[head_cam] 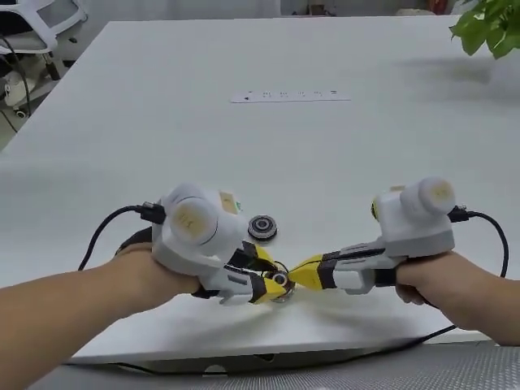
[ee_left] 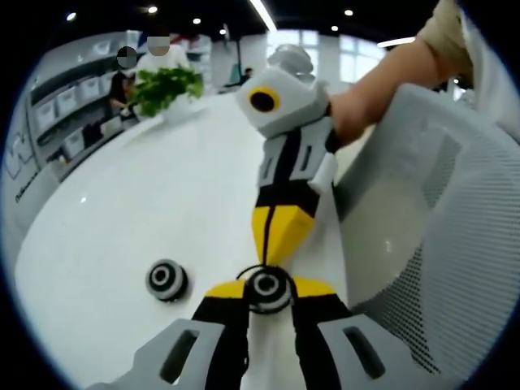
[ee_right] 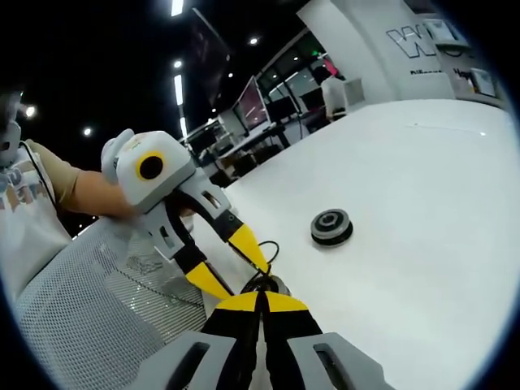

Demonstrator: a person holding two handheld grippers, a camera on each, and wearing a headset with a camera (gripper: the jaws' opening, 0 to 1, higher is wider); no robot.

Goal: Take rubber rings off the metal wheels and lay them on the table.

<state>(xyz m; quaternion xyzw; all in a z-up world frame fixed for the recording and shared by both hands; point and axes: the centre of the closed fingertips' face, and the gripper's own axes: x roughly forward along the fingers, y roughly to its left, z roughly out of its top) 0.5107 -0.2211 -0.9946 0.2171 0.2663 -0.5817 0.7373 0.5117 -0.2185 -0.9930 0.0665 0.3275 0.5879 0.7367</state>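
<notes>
My left gripper [head_cam: 275, 286] is shut on a small metal wheel [ee_left: 267, 291] just above the front of the white table [head_cam: 325, 162]. Coming from the right, my right gripper [head_cam: 296, 275] meets it tip to tip, its yellow jaws shut on the thin black rubber ring [ee_right: 274, 248]. The ring is pulled out into a loop from the wheel. A second wheel [head_cam: 262, 227], with its black ring still on, lies flat on the table just behind the left gripper, also seen as the wheel [ee_left: 166, 279] and the wheel [ee_right: 331, 226].
A strip of paper [head_cam: 290, 96] lies at mid table. A green plant [head_cam: 487, 26] stands at the far right corner and an office chair [head_cam: 36, 24] at the far left. The table's front edge [head_cam: 268, 345] is close below the grippers.
</notes>
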